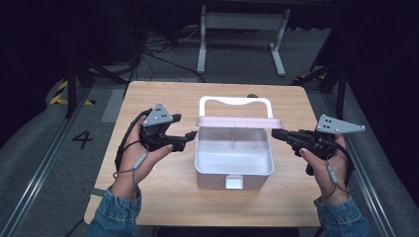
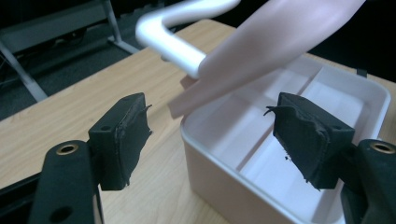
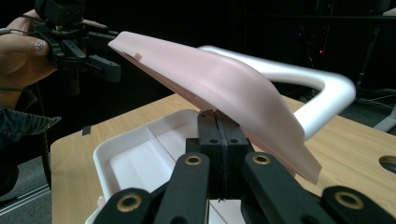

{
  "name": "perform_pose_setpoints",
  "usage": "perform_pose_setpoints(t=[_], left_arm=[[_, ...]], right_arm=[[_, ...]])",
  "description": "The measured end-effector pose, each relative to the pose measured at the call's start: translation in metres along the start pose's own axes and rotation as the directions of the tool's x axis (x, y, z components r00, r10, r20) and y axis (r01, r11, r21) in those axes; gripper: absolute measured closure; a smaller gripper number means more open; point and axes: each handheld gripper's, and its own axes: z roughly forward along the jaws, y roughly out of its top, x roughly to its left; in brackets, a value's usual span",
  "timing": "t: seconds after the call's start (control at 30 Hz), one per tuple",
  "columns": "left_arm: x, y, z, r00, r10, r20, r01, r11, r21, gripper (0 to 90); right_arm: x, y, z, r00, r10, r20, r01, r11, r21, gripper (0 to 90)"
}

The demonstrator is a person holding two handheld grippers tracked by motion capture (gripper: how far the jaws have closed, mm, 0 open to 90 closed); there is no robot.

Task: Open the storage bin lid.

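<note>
Left gripper (image 1: pixel 190 136), held in the left hand (image 1: pixel 141 153) near the table's left edge, jaws standing wide apart; right gripper (image 1: pixel 274 134), in the right hand (image 1: pixel 323 158) near the right edge, jaws pressed together

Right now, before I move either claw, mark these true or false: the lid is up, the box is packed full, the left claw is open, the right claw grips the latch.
1. The lid of the box is raised. True.
2. The box is packed full. False: its compartments look empty.
3. The left claw is open. True.
4. The right claw grips the latch. False: it is shut, beside the lid's edge.
</note>
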Motion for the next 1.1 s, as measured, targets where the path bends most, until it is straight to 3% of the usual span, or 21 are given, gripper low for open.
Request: perform_pose_setpoints(t=[0.6,1.0,1.1], left_arm=[[-0.007,0.026,0.030,0.9979,0.059,0.026,-0.056,0.9952,-0.080,31.0],[-0.007,0.030,0.039,0.9947,0.084,0.059,-0.077,0.9907,-0.112,50.4],[-0.008,0.031,0.040,0.9950,0.086,0.050,-0.080,0.9901,-0.115,53.5]], right_arm=[[-0.005,0.003,0.000,0.9999,0.008,0.013,-0.007,1.000,-0.027,90.0],[-0.006,0.003,-0.001,0.9999,0.008,0.014,-0.008,1.000,-0.022,90.0],[-0.007,0.003,-0.002,0.9999,0.005,0.016,-0.005,1.000,-0.026,89.8]])
